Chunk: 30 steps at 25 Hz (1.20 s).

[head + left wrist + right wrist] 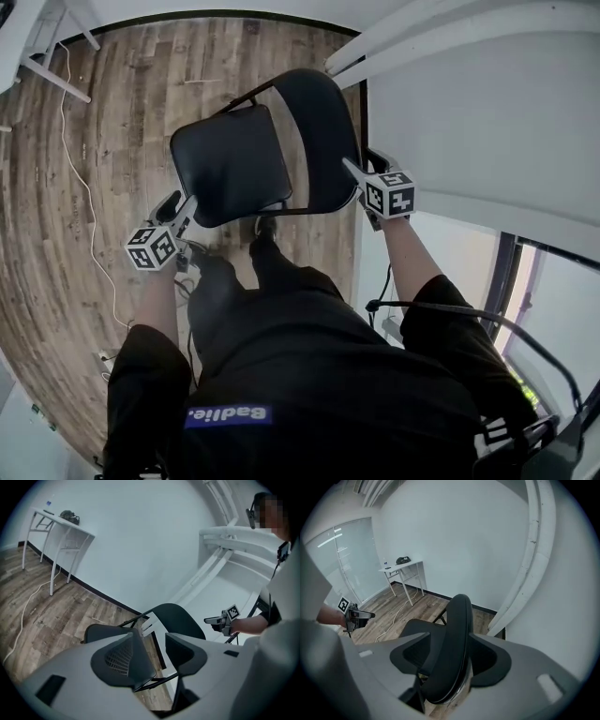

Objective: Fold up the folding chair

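The black folding chair stands open on the wood floor, seat (230,164) flat and curved backrest (323,136) to its right. My left gripper (185,205) hangs at the seat's near left corner, jaws open; in the left gripper view the left gripper (152,637) has only air between its fingers, with the seat (101,632) just beyond. My right gripper (354,173) is at the backrest's right edge. In the right gripper view the backrest (457,620) runs through the gap of the right gripper (450,639), whose jaws stand open around it.
A white table (65,522) stands by the far wall, and a white cable (80,178) trails across the floor on the left. White slanted beams (441,37) and a wall close off the right side. The person's legs (272,281) are right behind the chair.
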Available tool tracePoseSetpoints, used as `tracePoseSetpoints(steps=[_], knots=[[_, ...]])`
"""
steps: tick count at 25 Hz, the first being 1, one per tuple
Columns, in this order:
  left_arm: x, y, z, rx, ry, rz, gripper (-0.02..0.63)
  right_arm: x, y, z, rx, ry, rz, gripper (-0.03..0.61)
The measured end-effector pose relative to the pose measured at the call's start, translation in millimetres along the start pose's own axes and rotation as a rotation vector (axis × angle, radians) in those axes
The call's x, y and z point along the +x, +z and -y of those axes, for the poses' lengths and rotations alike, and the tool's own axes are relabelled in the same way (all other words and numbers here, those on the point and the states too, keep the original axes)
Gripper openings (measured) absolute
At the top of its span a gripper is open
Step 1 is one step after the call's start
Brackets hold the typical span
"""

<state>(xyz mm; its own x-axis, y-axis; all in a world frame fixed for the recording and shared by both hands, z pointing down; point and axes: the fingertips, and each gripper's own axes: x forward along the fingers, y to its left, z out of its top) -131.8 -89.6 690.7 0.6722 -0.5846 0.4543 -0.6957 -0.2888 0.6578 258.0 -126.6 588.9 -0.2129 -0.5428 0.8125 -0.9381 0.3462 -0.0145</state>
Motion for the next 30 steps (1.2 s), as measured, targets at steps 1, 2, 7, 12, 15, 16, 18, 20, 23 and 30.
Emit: tracePoseSetpoints(steps=[1,2,7,12,15,16,18,20,23,30], knots=[[3.1,-3.7,-6.5,-0.024,-0.016,0.010,0.204,4.0,-1.1,4.5,0.009,-0.002,-0.008,0.224],[6.4,-7.6,-12.7,-0.049,-0.027,0.019,0.213,7.8,-2.6,9.8,0.019,-0.004,-0.016,0.227],[20.4,-35.3,-46.5,-0.137,-0.037,0.018,0.227,27.8,-10.0,37.4,0.044,0.000,-0.070,0.250],[27.0,-72.8,-96.6,-0.188,-0.013,-0.050,0.252,52.9,-19.1,49.5,0.098,-0.004,-0.122,0.268],[25.6,-95.8,-120.7,-0.221,-0.015,-0.090,0.278,64.8,-22.0,43.9,0.093,0.005,-0.155,0.273],[25.7,-101.6,-128.4,-0.232,-0.017,-0.098,0.284,68.7,-22.5,41.4,0.082,0.009,-0.168,0.273],[28.3,-114.0,-143.3,-0.263,-0.025,-0.115,0.290,76.8,-23.7,38.0,0.058,0.016,-0.194,0.275],[34.9,-122.3,-158.7,-0.282,-0.027,-0.121,0.293,84.7,-25.6,39.2,0.043,0.019,-0.216,0.275],[50.8,-134.4,-180.0,-0.296,-0.036,-0.126,0.293,93.6,-33.2,43.2,0.051,0.017,-0.237,0.275],[87.9,-175.6,-214.9,-0.308,-0.071,-0.194,0.310,114.0,-55.6,34.4,0.036,0.042,-0.250,0.275]])
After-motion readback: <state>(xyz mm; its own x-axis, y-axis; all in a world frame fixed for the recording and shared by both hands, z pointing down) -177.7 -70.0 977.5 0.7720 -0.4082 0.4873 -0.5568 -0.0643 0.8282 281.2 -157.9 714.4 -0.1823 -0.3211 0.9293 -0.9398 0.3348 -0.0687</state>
